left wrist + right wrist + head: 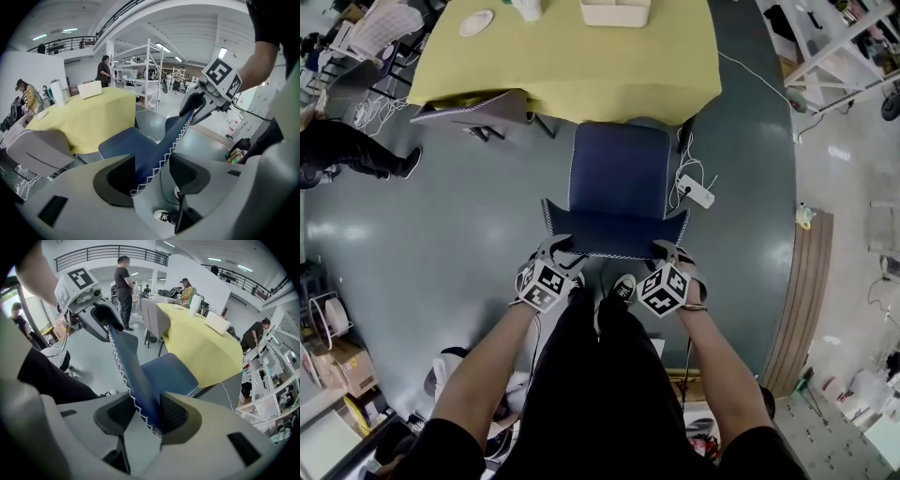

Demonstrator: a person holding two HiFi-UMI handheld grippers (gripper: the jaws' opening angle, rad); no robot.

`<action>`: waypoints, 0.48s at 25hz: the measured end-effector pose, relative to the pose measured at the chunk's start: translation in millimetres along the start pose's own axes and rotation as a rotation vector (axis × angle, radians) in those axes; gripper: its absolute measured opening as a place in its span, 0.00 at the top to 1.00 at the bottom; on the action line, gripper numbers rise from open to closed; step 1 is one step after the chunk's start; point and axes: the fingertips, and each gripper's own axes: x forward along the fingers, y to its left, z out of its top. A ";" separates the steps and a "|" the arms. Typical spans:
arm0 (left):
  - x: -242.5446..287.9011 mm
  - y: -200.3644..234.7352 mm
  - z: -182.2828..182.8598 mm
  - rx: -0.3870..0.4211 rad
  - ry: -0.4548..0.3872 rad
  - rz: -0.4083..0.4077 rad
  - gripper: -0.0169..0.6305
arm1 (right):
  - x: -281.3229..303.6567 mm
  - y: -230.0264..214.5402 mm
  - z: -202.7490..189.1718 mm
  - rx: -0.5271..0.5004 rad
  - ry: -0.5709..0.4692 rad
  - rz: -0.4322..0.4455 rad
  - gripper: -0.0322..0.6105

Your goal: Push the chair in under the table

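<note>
Black-trousered legs (600,375) fill 6 o'clock, with one sneaker (623,288) showing at the feet. Grey chair (478,111) at 10 o'clock, tucked partly under the yellow-clothed table (581,70). Plate (475,22) at 11 and white box (615,11) at 12 on the tabletop. Left gripper (561,247) is clamped on the left top corner of the backrest (614,232), stitched edge between its pads. Blue chair (619,173) at 12 o'clock, the seat's front edge just meeting the table's near edge, most of the seat out on the floor (441,234). Right gripper (667,251) is clamped on the right top corner of the backrest. White power strip (696,190) on the floor at 1 o'clock, just beside the seat.
</note>
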 end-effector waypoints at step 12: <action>13.5 19.1 17.5 -0.021 -0.003 0.025 0.60 | 7.9 -29.3 10.1 -0.024 -0.011 -0.003 0.69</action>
